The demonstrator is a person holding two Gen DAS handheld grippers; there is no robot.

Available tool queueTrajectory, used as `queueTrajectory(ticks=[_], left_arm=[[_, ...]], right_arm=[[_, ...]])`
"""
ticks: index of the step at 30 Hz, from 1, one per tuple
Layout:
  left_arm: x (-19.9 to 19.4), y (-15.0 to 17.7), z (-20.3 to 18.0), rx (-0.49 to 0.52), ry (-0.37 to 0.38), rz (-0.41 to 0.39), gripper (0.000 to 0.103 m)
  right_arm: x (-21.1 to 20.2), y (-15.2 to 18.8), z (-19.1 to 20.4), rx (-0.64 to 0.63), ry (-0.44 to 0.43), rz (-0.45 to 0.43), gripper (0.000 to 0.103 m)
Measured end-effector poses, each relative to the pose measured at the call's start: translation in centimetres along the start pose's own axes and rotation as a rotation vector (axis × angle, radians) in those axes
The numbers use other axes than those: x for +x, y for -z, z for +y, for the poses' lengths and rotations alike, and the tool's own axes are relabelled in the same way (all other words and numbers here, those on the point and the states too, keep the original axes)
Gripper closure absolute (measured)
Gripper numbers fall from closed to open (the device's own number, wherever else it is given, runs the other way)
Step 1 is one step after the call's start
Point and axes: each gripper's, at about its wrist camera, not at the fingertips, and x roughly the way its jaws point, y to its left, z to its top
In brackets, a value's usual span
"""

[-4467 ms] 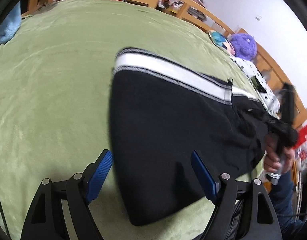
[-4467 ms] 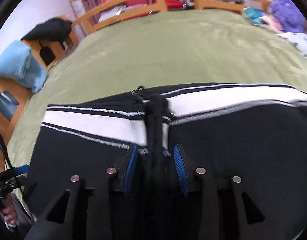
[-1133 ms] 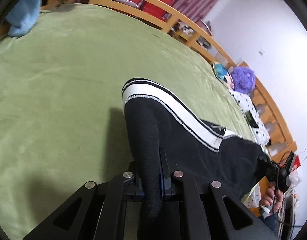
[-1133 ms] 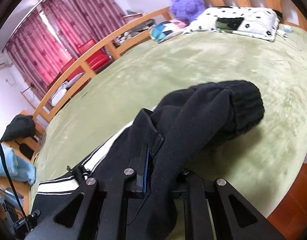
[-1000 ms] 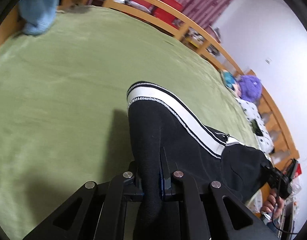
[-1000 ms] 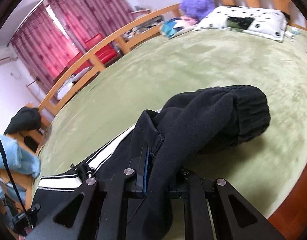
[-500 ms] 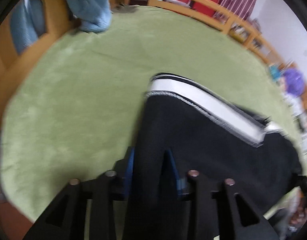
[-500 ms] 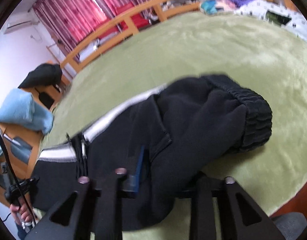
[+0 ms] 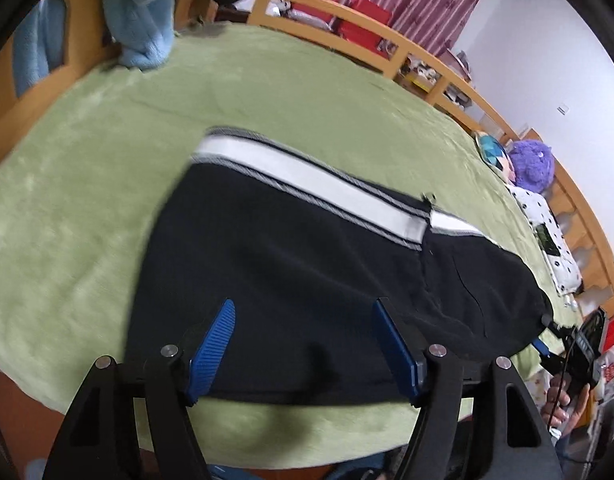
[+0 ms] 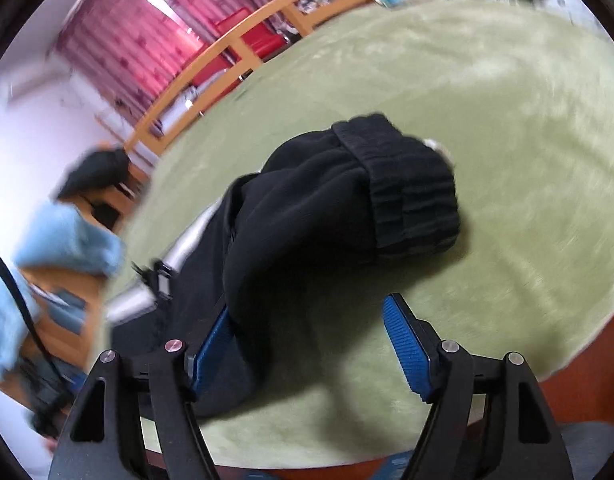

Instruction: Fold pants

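Black pants (image 9: 307, 272) with a white side stripe (image 9: 307, 180) lie folded on the green bed cover (image 9: 107, 160). My left gripper (image 9: 303, 340) is open just above the pants' near edge and holds nothing. In the right wrist view the pants (image 10: 315, 216) lie bunched, with the ribbed waistband (image 10: 411, 192) on the far side. My right gripper (image 10: 307, 340) is open over the near end of the cloth; its left pad (image 10: 211, 344) touches the fabric. The right wrist view is blurred.
A wooden bed rail (image 9: 347, 44) runs along the far side. Light blue cloth (image 9: 143, 8) hangs at the left corner. A purple plush toy (image 9: 533, 166) and a dotted pillow (image 9: 551, 240) lie at the right. The near bed edge (image 10: 567, 360) is close.
Both grippers have opened and let go of the pants. The pants now lie on the bed instead of being lifted. The right view has swung sideways.
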Motion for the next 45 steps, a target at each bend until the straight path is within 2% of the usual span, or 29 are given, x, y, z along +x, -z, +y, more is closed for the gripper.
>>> queueTrajectory(ticks=[3,6,9,12,14,15,16,18,19,21,22,23,25,28,29,30,31,32,33,34,35,37,39,41,43,45], left_arm=[[0.7,0.8,-0.9,0.002,0.008,0.015,0.034],[1.3,0.9,-1.8,-0.003,0.032,0.025,0.034],[2.2,0.6,-2.6,-0.014,0.044,0.022,0.034],[3.4,0.3,-3.3,-0.011,0.033,0.029,0.034],[4.6,0.5,-3.5,-0.017,0.035,0.054,0.034],[5.1,0.5,-3.5,-0.019,0.033,0.068,0.034],[5.6,0.7,-3.5,-0.020,0.027,0.084,0.034],[6.2,1.1,-3.7,-0.011,0.008,0.095,0.034],[6.2,1.2,-3.8,-0.003,0.005,0.091,0.034],[5.8,1.2,-4.2,0.007,0.019,0.080,0.034],[5.6,1.0,-4.3,0.007,0.040,0.077,0.034],[5.3,0.9,-4.6,0.009,0.064,0.069,0.034],[4.6,0.5,-5.2,0.029,0.090,0.042,0.034],[4.1,0.2,-6.1,0.069,0.103,0.002,0.033],[4.3,0.0,-6.2,0.078,0.093,-0.001,0.033],[4.8,-0.1,-6.1,0.073,0.065,0.007,0.033],[5.2,-0.2,-5.7,0.057,0.048,0.019,0.033],[5.7,-0.3,-5.2,0.037,0.024,0.042,0.033],[6.4,-0.3,-4.9,0.028,-0.002,0.068,0.033],[7.2,-0.3,-4.7,0.026,-0.029,0.100,0.033],[7.7,-0.1,-4.6,0.035,-0.045,0.122,0.033],[7.0,0.3,-4.8,0.059,-0.047,0.100,0.033],[5.5,0.7,-5.2,0.057,0.012,0.053,0.033],[5.2,1.2,-5.2,0.060,0.028,0.038,0.026],[6.6,2.3,-5.5,0.078,-0.015,0.074,0.025],[7.0,3.8,-7.1,0.184,-0.101,0.053,0.025]], right_arm=[[-1.3,-0.4,-1.1,0.059,-0.059,-0.054,0.029],[-1.8,-1.3,-1.9,0.098,-0.055,-0.078,0.026],[-0.4,-2.4,-2.5,0.135,-0.020,-0.043,0.026],[2.0,-2.9,-3.6,0.251,-0.078,-0.001,0.024],[3.7,-3.0,-4.3,0.310,-0.101,0.013,0.015],[4.9,-3.2,-4.7,0.350,-0.125,0.025,0.015],[5.8,-3.3,-4.8,0.370,-0.141,0.035,0.015],[7.1,-3.7,-4.8,0.394,-0.148,0.028,0.022],[7.2,-4.0,-4.6,0.393,-0.131,0.001,0.029],[6.2,-5.0,-3.2,0.281,-0.080,-0.068,0.044],[5.5,-5.5,-2.4,0.213,-0.067,-0.103,0.055],[4.6,-6.1,-1.5,0.128,-0.060,-0.138,0.061],[3.7,-7.0,-0.2,0.018,-0.059,-0.167,0.062],[4.0,-7.1,0.4,-0.132,-0.017,-0.167,0.061],[5.3,-7.0,0.0,-0.163,0.056,-0.112,0.057],[6.6,-7.0,-0.9,-0.149,0.133,-0.042,0.056],[7.6,-6.7,-2.1,-0.098,0.169,0.022,0.054],[7.7,-6.4,-2.9,-0.063,0.158,0.045,0.053],[7.2,-6.1,-3.4,-0.042,0.134,0.042,0.053],[6.2,-5.9,-3.2,-0.057,0.151,0.033,0.051],[5.3,-5.7,-2.7,-0.087,0.203,0.023,0.046],[3.4,-5.2,-1.3,-0.140,0.266,-0.017,0.042],[1.8,-4.5,1.1,-0.205,0.321,-0.065,0.042],[0.8,-3.7,4.1,-0.309,0.342,-0.105,0.042],[0.1,-2.9,7.0,-0.384,0.344,-0.153,0.042],[-0.3,-2.7,8.6,-0.413,0.301,-0.170,0.039]])
